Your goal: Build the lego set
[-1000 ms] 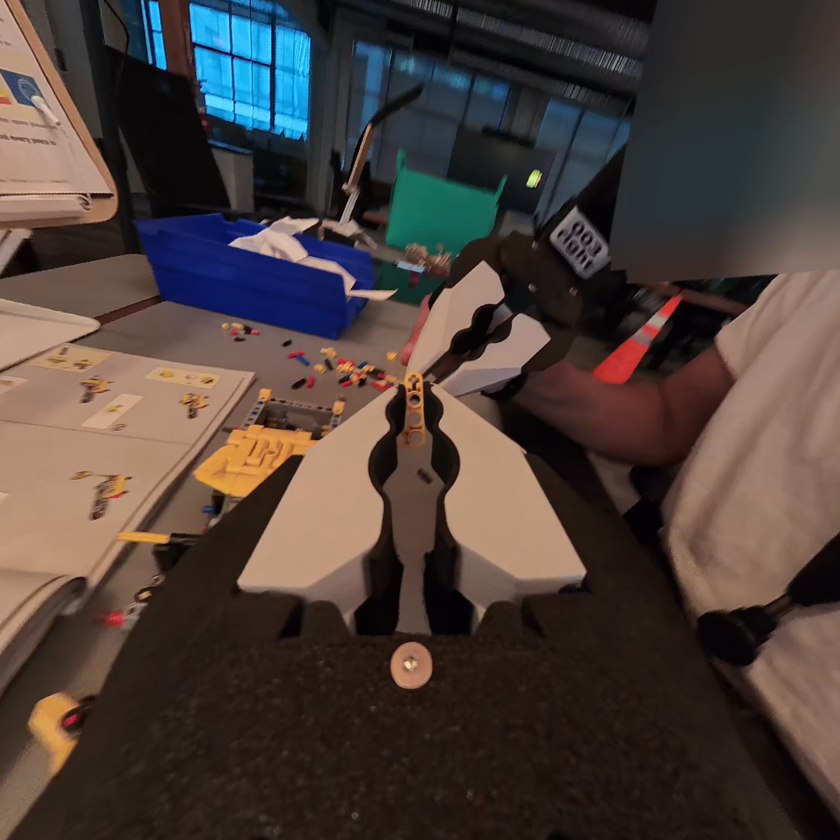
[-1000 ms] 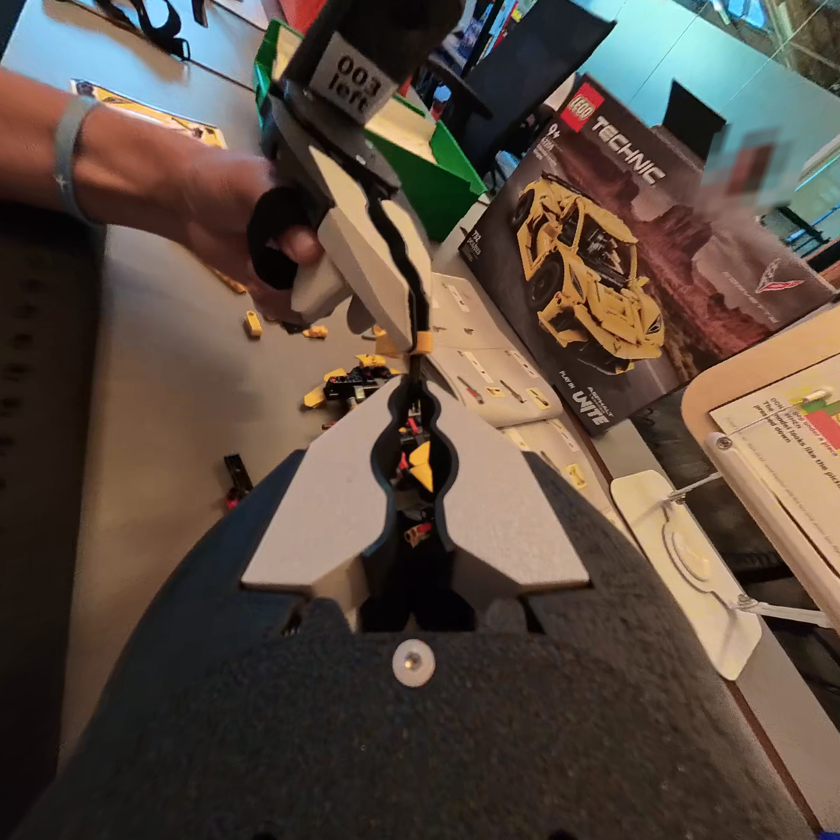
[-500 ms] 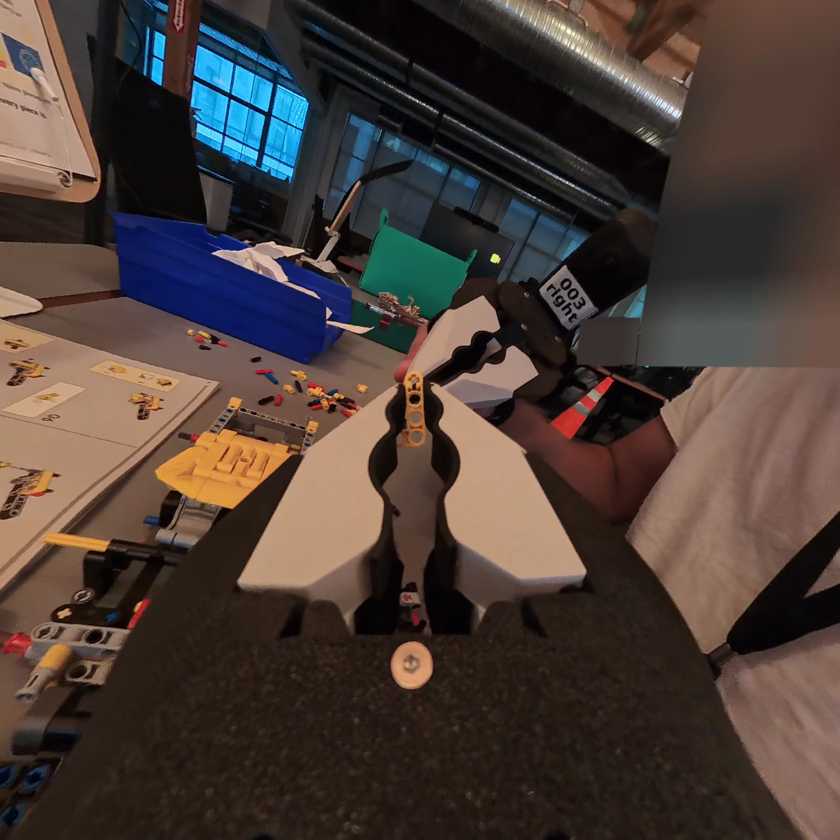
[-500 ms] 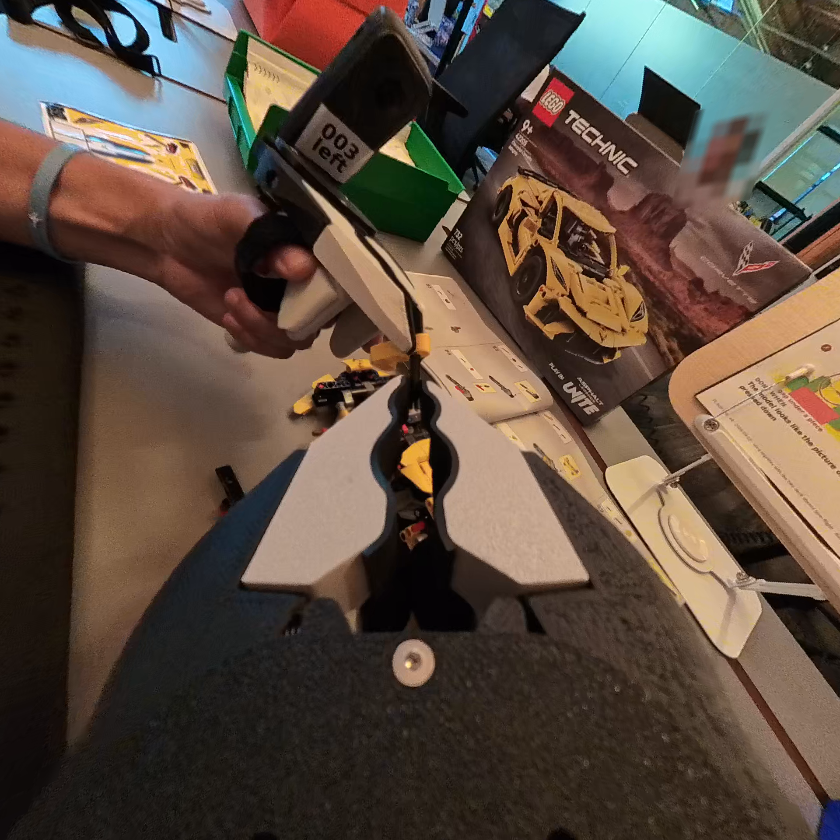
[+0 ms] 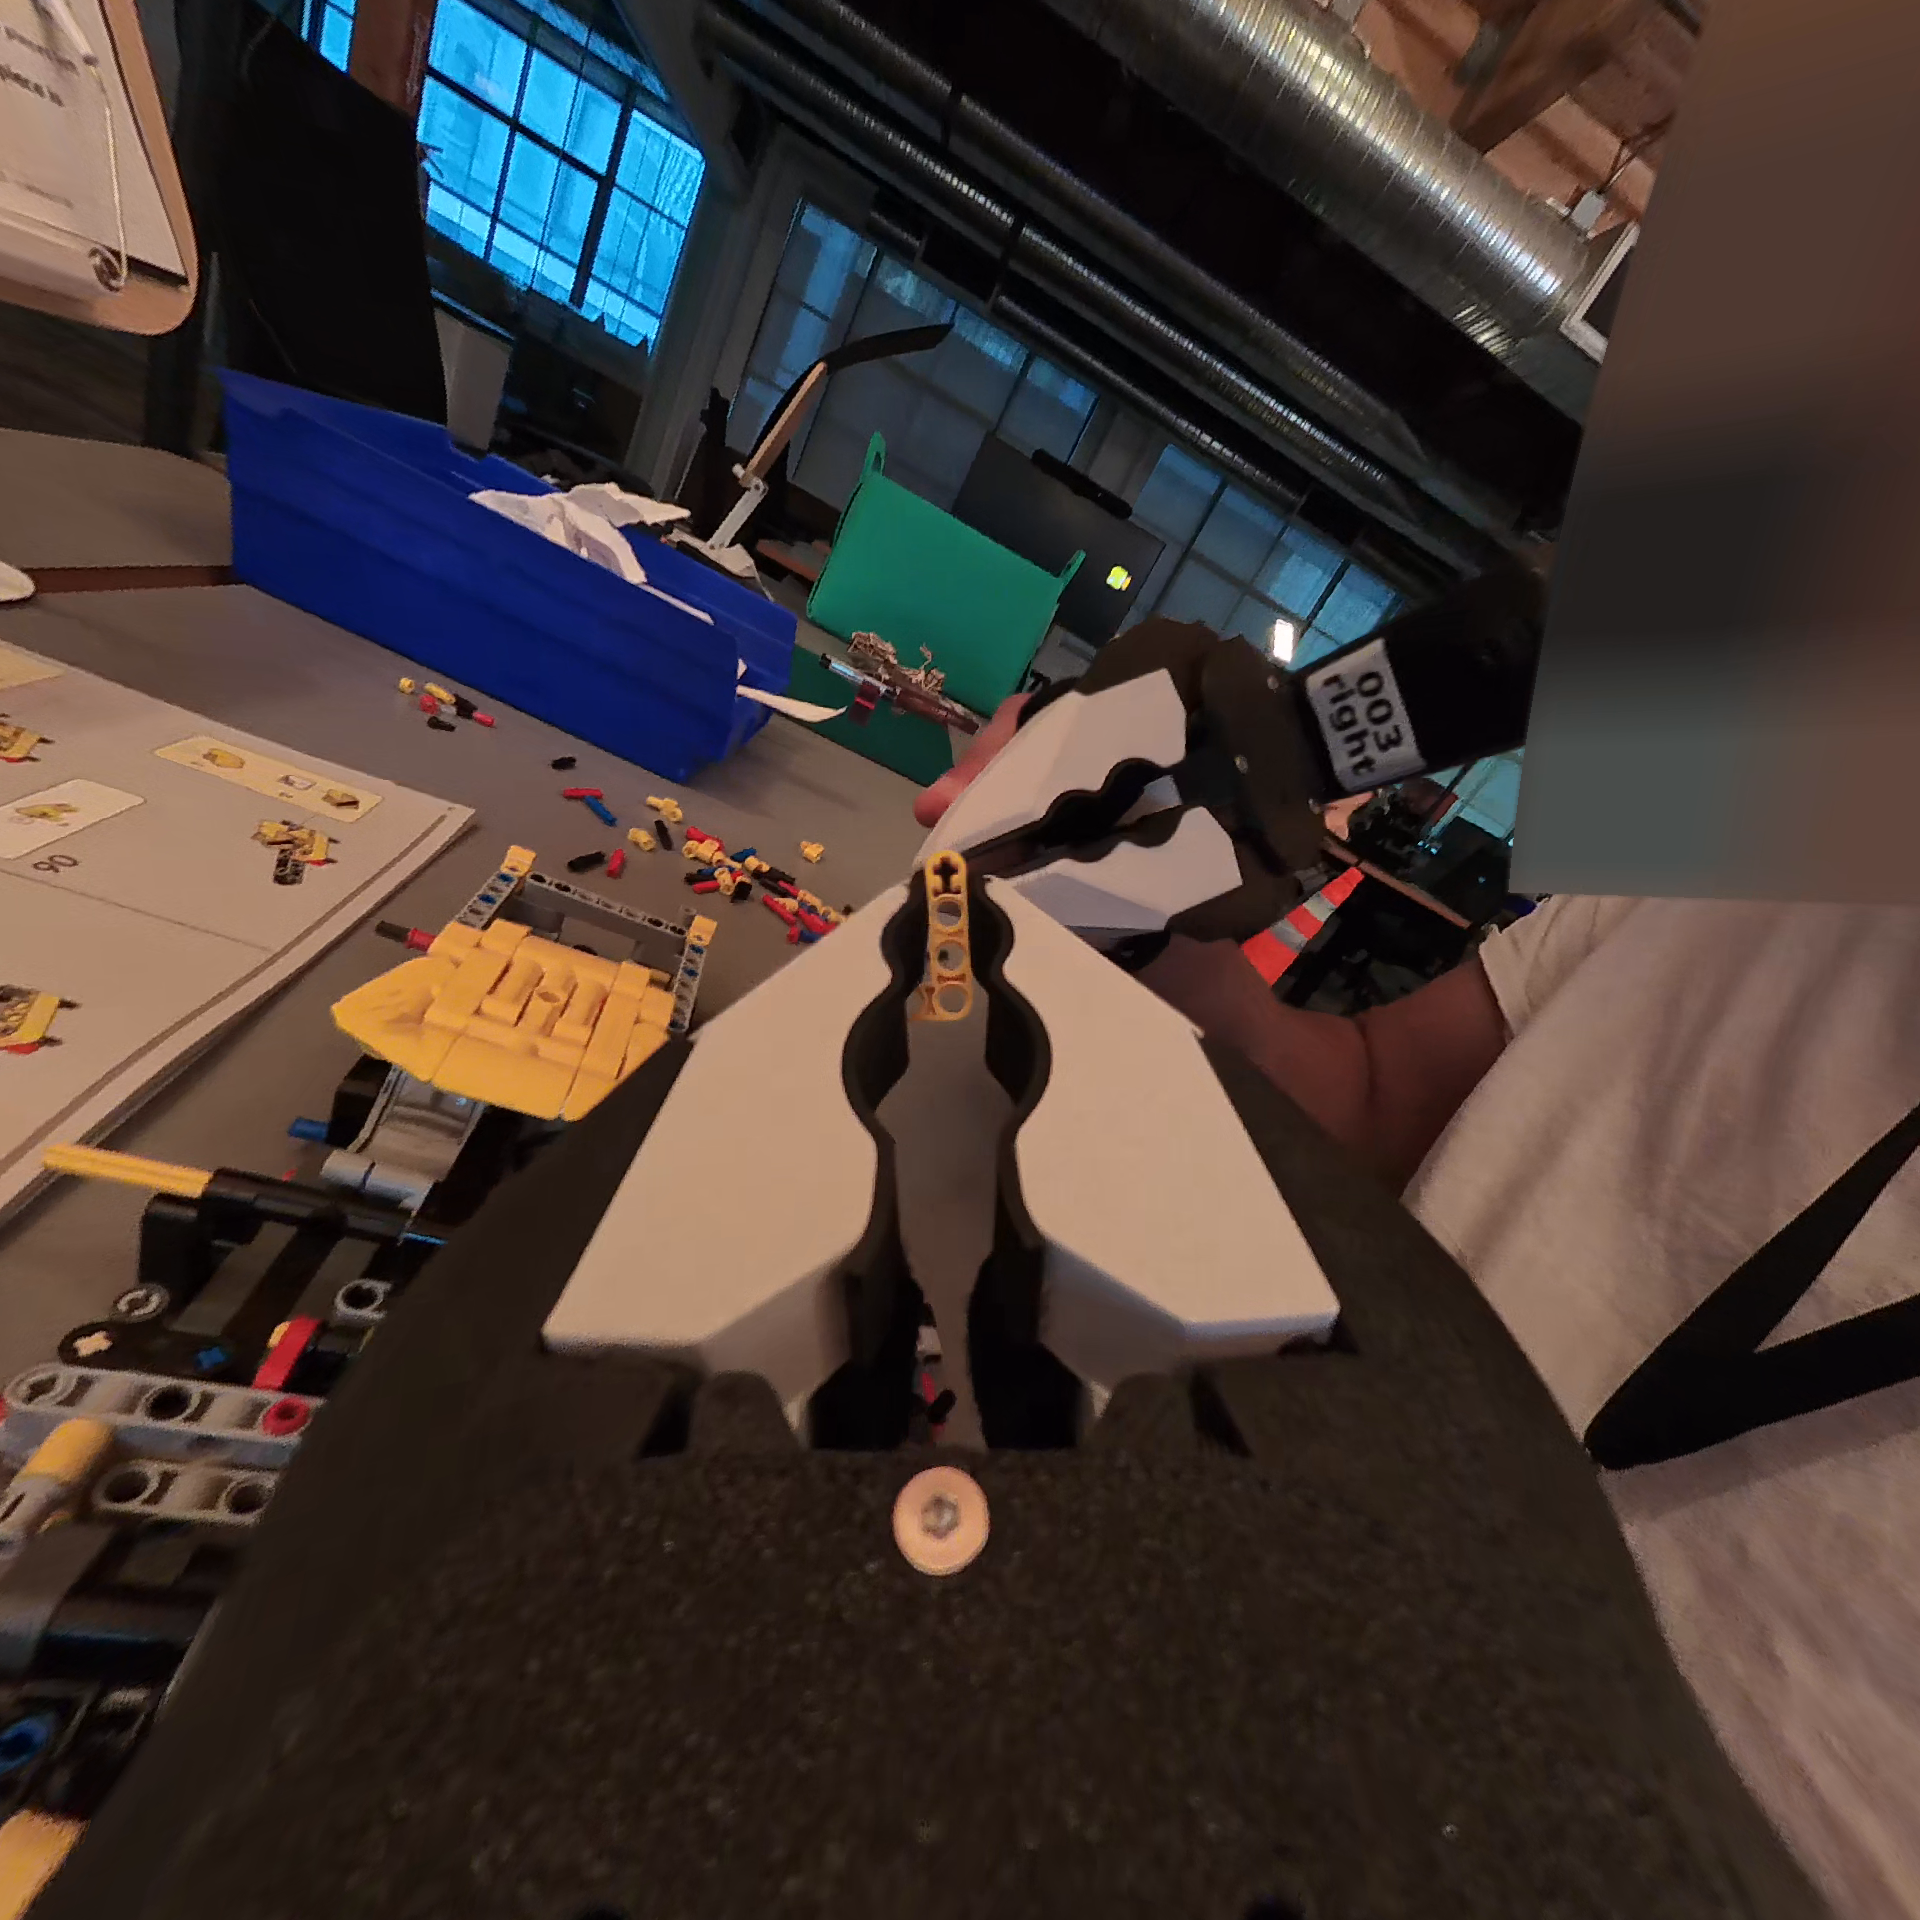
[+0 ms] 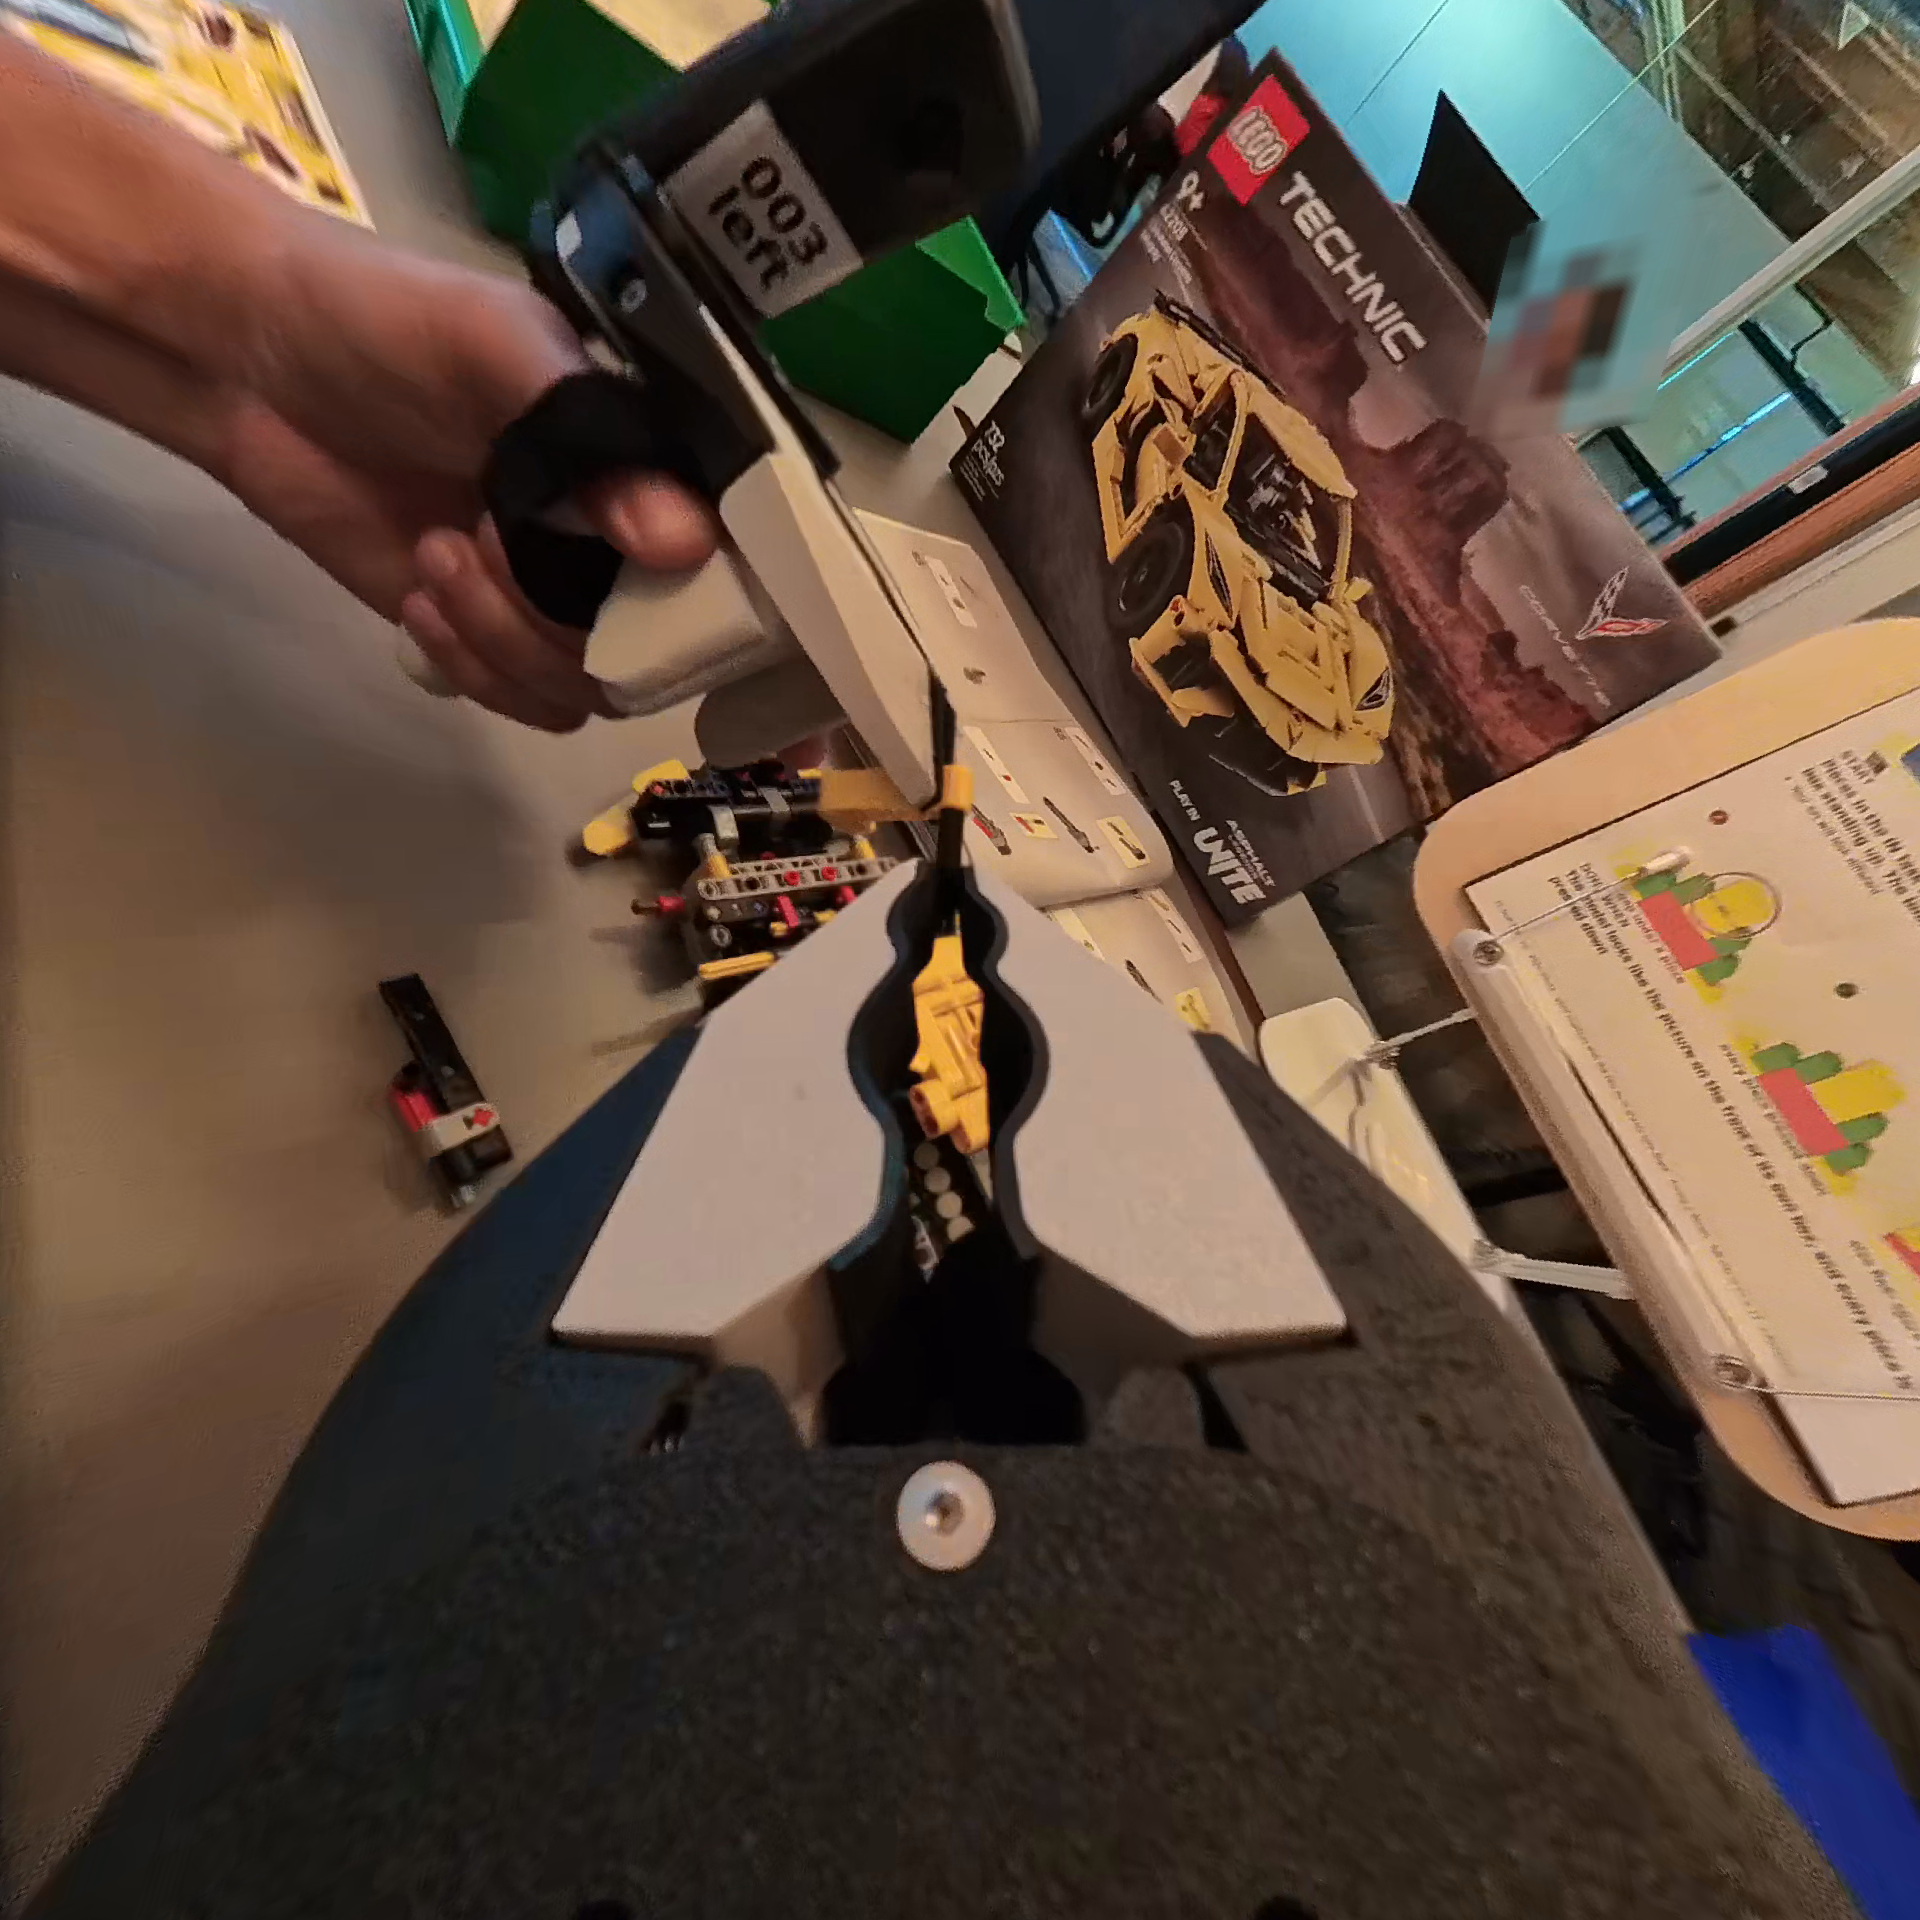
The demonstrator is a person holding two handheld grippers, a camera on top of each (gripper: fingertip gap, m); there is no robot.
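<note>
Since the earlier frame we have tilted both grippers upward, so the partly built yellow car (image 5: 520, 1013) lies lower and nearer. Our left gripper (image 5: 948, 883) is pinched on a yellow beam (image 5: 947, 935), held above the table (image 5: 312, 686), right of the car. Our right gripper (image 6: 940, 883), tip to tip with it, is clamped on a thin black axle (image 6: 943, 790) meeting that beam. The left hand (image 6: 416, 468) wraps the handle, wrist level.

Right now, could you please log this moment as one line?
left tongs: shut on yellow beam | right tongs: shut on black axle | axle at beam end
</note>
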